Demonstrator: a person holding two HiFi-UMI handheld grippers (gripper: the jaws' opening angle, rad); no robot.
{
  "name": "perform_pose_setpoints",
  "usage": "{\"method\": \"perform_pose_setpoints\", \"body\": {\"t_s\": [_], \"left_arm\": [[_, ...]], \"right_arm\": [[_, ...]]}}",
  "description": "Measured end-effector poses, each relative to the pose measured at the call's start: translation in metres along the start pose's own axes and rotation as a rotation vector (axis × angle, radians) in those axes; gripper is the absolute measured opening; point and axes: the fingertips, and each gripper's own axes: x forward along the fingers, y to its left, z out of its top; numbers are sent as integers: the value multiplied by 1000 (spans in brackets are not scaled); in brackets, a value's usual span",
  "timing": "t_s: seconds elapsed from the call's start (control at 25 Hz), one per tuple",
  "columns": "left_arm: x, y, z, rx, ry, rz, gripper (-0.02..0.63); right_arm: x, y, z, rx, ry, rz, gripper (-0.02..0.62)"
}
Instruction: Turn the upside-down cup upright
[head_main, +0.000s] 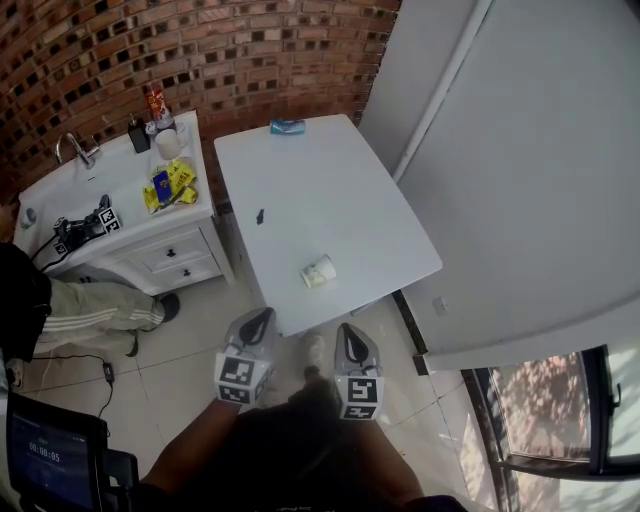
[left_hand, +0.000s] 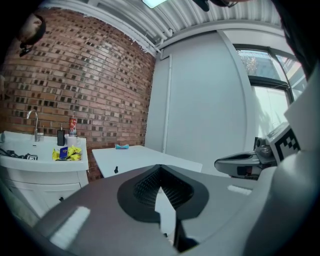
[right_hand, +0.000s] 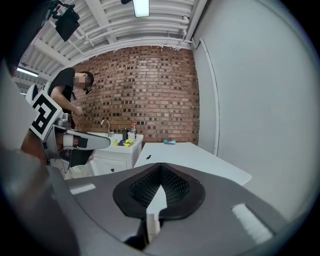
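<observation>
A white paper cup (head_main: 319, 271) sits on the white table (head_main: 300, 190) close to its front edge; it appears to stand mouth down, its narrower end up. Both grippers are held low before the person's body, short of the table's front edge and apart from the cup. My left gripper (head_main: 262, 316) points at the edge left of the cup, jaws together, nothing between them. To the cup's right and nearer the body, my right gripper (head_main: 349, 331) is likewise shut and empty. In the left gripper view (left_hand: 165, 212) and the right gripper view (right_hand: 152, 205) the dark pads meet.
A blue object (head_main: 287, 126) lies at the table's far edge and a small black item (head_main: 259, 215) at mid-table. Left stands a sink cabinet (head_main: 170, 250) with bottles, yellow packets (head_main: 168, 186) and a spare gripper (head_main: 85, 228). A seated person's legs (head_main: 95, 310) are beside it. A white wall runs on the right.
</observation>
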Motion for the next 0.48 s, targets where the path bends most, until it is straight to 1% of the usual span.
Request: {"method": "perform_pose_setpoints", "body": {"t_s": [0.08, 0.24, 0.48], "left_arm": [[9, 4, -4, -5, 6, 4, -3], [25, 10, 1, -1, 20, 12, -3], [56, 22, 1, -10, 30, 25, -3]], "right_arm": [[10, -4, -1, 3, 9, 8, 12], [31, -13, 0, 9, 27, 22, 12], [65, -17, 8, -14, 26, 79, 12]]}}
